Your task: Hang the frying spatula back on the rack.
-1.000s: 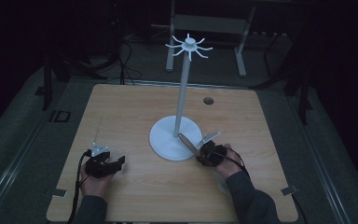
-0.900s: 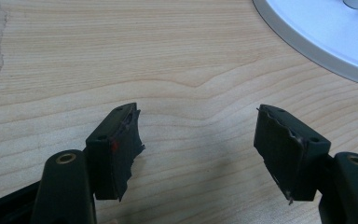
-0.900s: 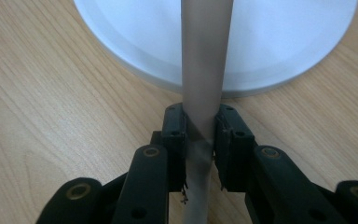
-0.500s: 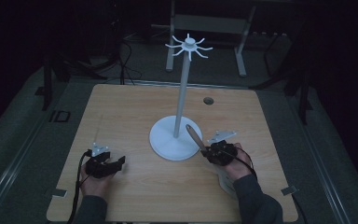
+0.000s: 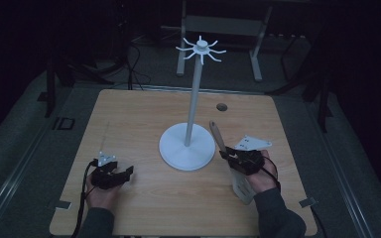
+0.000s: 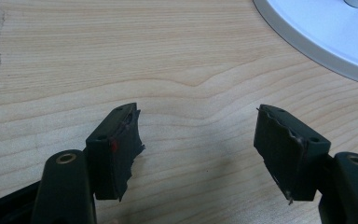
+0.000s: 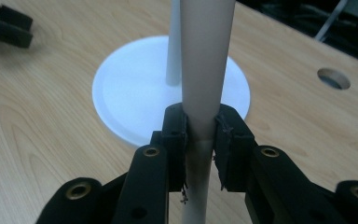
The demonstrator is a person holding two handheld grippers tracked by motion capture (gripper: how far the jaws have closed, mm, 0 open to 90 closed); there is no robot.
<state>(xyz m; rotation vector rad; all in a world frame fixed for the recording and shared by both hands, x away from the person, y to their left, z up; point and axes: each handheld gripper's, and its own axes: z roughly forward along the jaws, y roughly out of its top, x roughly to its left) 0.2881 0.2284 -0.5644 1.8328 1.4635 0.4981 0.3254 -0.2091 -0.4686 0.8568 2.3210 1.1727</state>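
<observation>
Much of the room past the table (image 5: pixel 144 114) is dark, and in the high view you cannot make out the jaws of either tool clearly. The thing in your right hand (image 5: pixel 264 174) is partly covered by that hand; its near end looks like a pale flat blade at the table's near right, but its shape is hard to tell. In the right gripper view its top runs out of the picture.

Your right hand-held gripper (image 7: pixel 199 133) is closed narrow on a pale stick (image 7: pixel 206 56), both pads pressed against its sides. In the high view the stick (image 5: pixel 217 136) lies long axis near-to-far, its free end pointing far and slightly left, just beside the right rim of the stand's white round base (image 5: pixel 178 153). From that base a thin pole (image 5: pixel 193 104) rises upright to a ring of hooks (image 5: pixel 200 49).

Your left hand-held gripper (image 6: pixel 198 140) stands wide, jaws well apart with bare wood between them, holding nothing. It sits at the near left of the table (image 5: pixel 110 174), its jaws turned right toward the base, whose rim shows at the upper right of the left gripper view (image 6: pixel 317 32).
</observation>
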